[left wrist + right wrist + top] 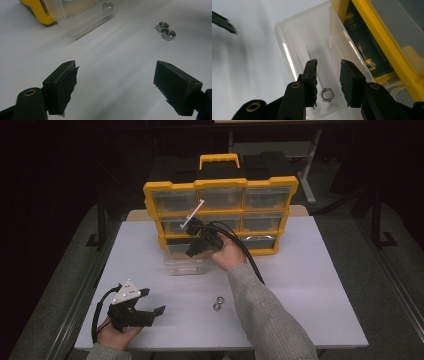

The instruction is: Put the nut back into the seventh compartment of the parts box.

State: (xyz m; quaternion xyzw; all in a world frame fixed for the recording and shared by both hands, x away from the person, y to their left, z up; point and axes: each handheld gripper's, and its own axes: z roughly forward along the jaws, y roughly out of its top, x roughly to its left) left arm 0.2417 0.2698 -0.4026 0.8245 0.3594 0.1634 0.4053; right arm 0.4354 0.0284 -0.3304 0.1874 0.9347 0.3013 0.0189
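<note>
Right gripper slightly parted over flat-lying nut in clear drawer, long axis toward organizer

right gripper over clear drawer

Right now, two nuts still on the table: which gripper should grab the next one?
Left, probably. The left gripper rests open on the table, jaws facing the two nuts with bare surface between. The right gripper is over the clear drawer, jaws slightly apart above a nut inside.
</note>
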